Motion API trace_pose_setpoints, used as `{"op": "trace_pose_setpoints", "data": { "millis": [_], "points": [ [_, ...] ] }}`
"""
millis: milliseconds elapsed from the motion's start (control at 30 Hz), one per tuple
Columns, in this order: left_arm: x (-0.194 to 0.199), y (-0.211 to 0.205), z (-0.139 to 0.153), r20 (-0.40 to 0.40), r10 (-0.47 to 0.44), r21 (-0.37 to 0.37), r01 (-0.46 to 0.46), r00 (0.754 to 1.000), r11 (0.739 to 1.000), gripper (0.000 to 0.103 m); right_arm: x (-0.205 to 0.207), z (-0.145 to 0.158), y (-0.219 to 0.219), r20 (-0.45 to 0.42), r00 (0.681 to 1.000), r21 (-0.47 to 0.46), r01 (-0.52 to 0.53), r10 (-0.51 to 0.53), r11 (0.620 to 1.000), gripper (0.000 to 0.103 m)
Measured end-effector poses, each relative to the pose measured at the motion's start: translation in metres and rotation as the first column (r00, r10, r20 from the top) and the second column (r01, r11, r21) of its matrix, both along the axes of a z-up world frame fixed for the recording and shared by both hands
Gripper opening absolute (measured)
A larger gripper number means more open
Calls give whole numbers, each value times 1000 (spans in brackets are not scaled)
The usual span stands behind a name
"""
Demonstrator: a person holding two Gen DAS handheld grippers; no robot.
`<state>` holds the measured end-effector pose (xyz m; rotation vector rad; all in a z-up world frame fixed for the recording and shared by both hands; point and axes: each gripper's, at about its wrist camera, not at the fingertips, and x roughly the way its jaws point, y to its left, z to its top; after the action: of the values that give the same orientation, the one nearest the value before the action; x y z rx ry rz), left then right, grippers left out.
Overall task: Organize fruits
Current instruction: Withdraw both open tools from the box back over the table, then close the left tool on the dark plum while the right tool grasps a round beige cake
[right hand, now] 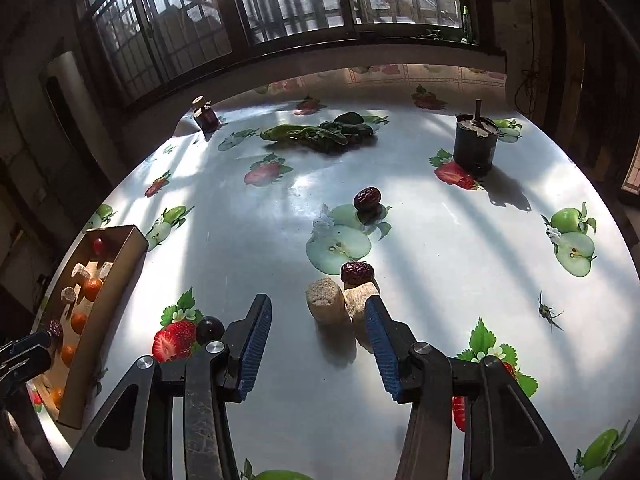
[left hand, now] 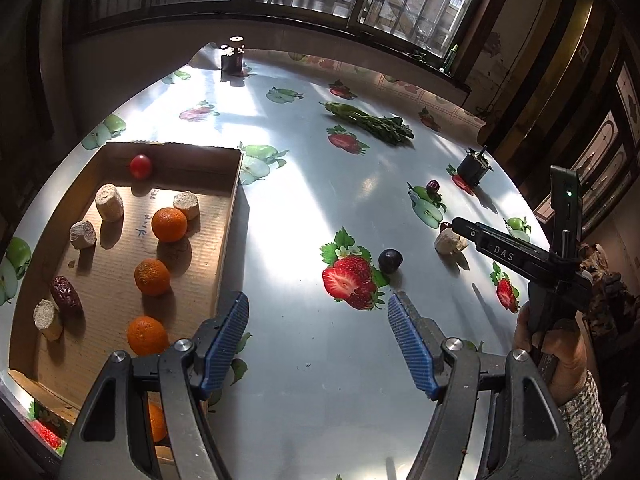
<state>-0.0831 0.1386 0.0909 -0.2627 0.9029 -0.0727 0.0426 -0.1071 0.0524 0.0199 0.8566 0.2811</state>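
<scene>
My left gripper (left hand: 318,304) hangs open over bare tabletop, just right of a cardboard tray (left hand: 230,216). The tray holds several oranges (left hand: 169,224), tan cylindrical chunks (left hand: 109,202), a red date (left hand: 65,294) and a cherry tomato (left hand: 140,166). A dark plum (left hand: 390,260) lies on the cloth ahead of the left fingers. My right gripper (right hand: 317,304) is open around a tan chunk (right hand: 325,302), and its pads do not press on it. A second chunk (right hand: 358,294) and a red date (right hand: 357,272) sit by its right fingertip. Another date (right hand: 367,198) lies farther off.
A bundle of greens (left hand: 370,120), a dark jar (left hand: 233,60) and a black cup (right hand: 476,142) stand toward the table's far side under the window. A small insect-like scrap (right hand: 548,312) lies at the right. A person's hand (left hand: 560,352) holds the right gripper.
</scene>
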Motion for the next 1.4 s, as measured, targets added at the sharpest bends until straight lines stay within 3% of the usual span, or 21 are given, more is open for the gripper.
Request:
{"op": "trace_pose_setpoints", "data": {
  "millis": [133, 200, 233, 400, 567, 733, 833, 1200, 1300, 1400],
  "points": [
    [2, 2, -3, -6, -1, 6, 1, 1000, 1000, 72, 29, -17, 20, -19, 1000, -95, 13, -15, 995, 45],
    [5, 4, -6, -14, -1, -1, 1, 1000, 1000, 71, 34, -24, 21, -44, 999, -114, 2, -7, 993, 38],
    [6, 6, -7, -17, -1, -5, 1, 1000, 1000, 71, 32, -25, 20, -61, 998, -102, -8, 2, 995, 28],
    [13, 11, -14, -26, -2, -20, 1, 1000, 1000, 71, -15, -13, -3, -113, 984, 75, -127, 135, 989, 27],
    [24, 4, -27, -55, -21, -48, 18, 998, 999, 71, -47, -4, -42, -83, 995, 44, -43, 46, 998, 28],
    [28, -11, -35, -81, -57, -36, 54, 995, 998, 71, -38, -9, -40, -98, 995, 104, -26, 36, 994, 29],
    [27, -15, -35, -82, -64, -14, 63, 995, 998, 71, -22, -14, -19, -87, 995, 100, -36, 45, 994, 37],
    [45, -40, -40, -81, -119, 80, 126, 990, 989, 71, 13, -40, 17, -101, 994, 88, -30, 39, 996, 37],
    [55, -54, -44, -78, -148, 107, 156, 986, 982, 71, 11, -45, 15, -96, 995, 85, -29, 37, 996, 28],
    [68, -70, -52, -77, -186, 118, 194, 979, 974, 71, 10, -44, 8, -100, 995, 128, -19, 32, 992, 28]
  ]
}}
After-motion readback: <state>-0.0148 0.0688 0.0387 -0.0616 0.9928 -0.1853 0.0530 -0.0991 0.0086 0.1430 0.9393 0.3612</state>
